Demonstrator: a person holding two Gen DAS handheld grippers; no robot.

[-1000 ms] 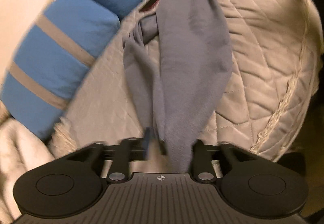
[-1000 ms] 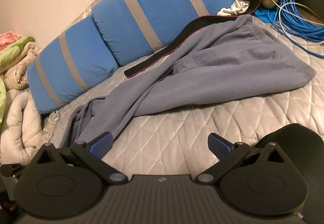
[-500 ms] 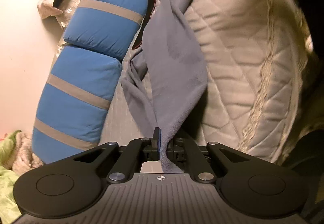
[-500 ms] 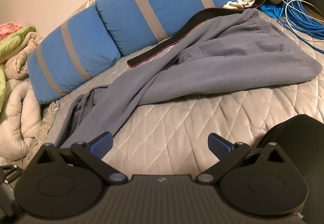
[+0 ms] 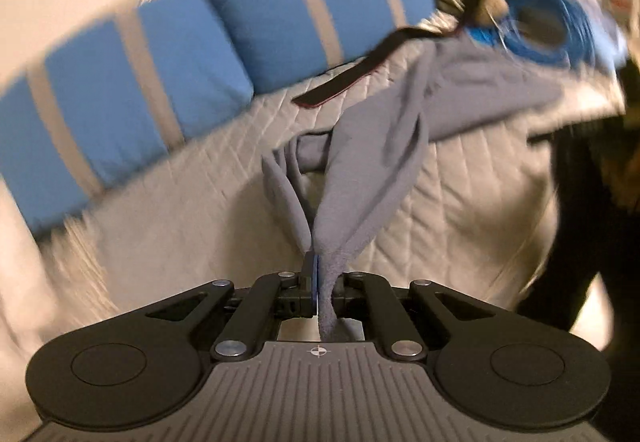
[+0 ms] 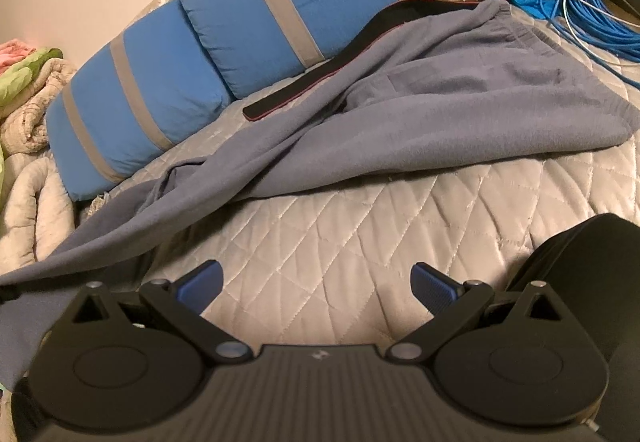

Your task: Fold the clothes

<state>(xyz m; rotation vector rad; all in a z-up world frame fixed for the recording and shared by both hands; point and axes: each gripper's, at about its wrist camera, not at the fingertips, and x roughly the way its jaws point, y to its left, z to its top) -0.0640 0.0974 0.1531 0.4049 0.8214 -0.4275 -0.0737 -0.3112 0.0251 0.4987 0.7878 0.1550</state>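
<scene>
Grey-blue sweatpants (image 6: 440, 114) lie on the quilted bed cover (image 6: 360, 226), waistband at the far right, legs stretched to the near left. My left gripper (image 5: 320, 282) is shut on the cuff end of a pant leg (image 5: 360, 178) and holds it lifted off the bed, the cloth hanging taut from the jaws. The other leg (image 5: 286, 194) droops beside it. My right gripper (image 6: 316, 282) is open and empty, low over the bare quilt in front of the pants. The left wrist view is blurred.
A long blue pillow with grey stripes (image 6: 240, 38) lies along the wall behind the pants. A black strap (image 6: 320, 78) lies between pillow and pants. Blue cable coils (image 6: 592, 2) sit far right. Blankets (image 6: 24, 146) pile at the left. A black object (image 6: 580, 274) lies near right.
My left gripper closed on the pant leg and swung round with it, lifting the leg. The right gripper moved slightly closer to the pants and stayed open.
</scene>
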